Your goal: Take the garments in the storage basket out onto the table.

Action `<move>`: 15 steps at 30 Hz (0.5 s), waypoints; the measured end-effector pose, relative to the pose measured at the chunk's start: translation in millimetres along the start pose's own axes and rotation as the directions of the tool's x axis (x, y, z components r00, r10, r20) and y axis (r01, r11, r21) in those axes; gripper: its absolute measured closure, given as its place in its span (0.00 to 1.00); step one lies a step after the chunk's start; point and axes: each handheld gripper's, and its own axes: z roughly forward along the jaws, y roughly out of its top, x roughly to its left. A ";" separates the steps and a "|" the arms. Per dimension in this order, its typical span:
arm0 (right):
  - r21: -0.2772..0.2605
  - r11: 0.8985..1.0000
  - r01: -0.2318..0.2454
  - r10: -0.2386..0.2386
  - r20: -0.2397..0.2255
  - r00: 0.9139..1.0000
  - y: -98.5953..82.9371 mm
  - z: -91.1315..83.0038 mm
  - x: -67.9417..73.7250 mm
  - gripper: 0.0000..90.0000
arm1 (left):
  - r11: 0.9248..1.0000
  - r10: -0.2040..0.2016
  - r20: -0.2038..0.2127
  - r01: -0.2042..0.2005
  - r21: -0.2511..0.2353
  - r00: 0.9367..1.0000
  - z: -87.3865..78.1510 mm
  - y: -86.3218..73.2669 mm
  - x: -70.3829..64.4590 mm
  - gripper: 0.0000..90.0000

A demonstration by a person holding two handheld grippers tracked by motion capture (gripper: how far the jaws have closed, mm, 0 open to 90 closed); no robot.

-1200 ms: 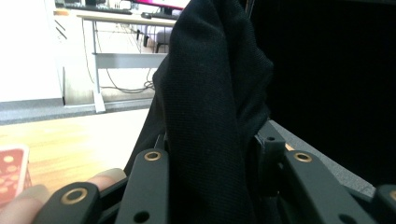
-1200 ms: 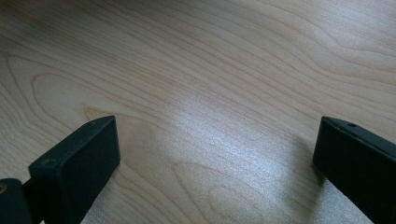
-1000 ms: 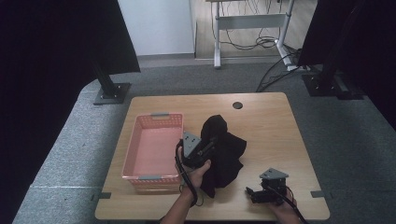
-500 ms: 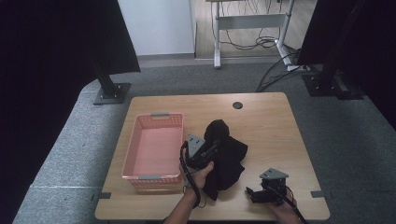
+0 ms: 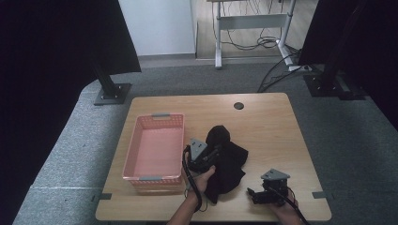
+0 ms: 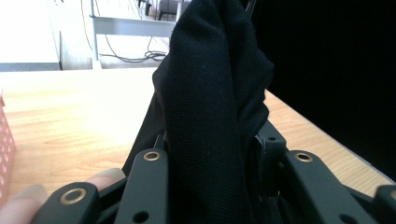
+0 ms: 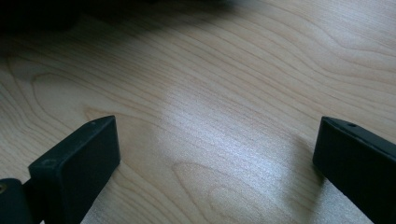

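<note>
A black cloth (image 5: pixel 230 159) lies bunched at the table's front centre, with one fold rising from it. My left gripper (image 5: pixel 215 152) is shut on that fold, and in the left gripper view the cloth (image 6: pixel 210 93) stands up thick between the two jaws. A person's hand holds this gripper from below. Near the front right edge, my right gripper (image 5: pixel 252 195) rests low over the wood, apart from the cloth. Its jaws stand wide open in the right gripper view (image 7: pixel 217 154), with bare table between them.
A pink plastic basket (image 5: pixel 153 177) sits empty at the table's left, close beside the left gripper. The wooden table (image 5: pixel 263 126) has a round cable hole (image 5: pixel 239 106) at the back. A desk frame and cables stand on the floor beyond.
My left gripper and the cloth it holds have shifted slightly toward the front edge and down. The right gripper has stayed in place.
</note>
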 end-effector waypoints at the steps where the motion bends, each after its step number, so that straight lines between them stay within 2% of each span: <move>1: 0.000 1.000 0.000 0.000 0.000 1.000 0.0 0.0 0.0 0.00 | 1.000 0.000 -0.001 0.000 0.007 1.000 1.3 -2.2 0.4 0.72; 15: -0.001 1.000 0.002 -0.002 0.000 1.000 0.0 0.1 -0.1 0.00 | 0.999 0.006 -0.010 -0.006 0.032 1.000 3.5 -14.8 2.8 0.72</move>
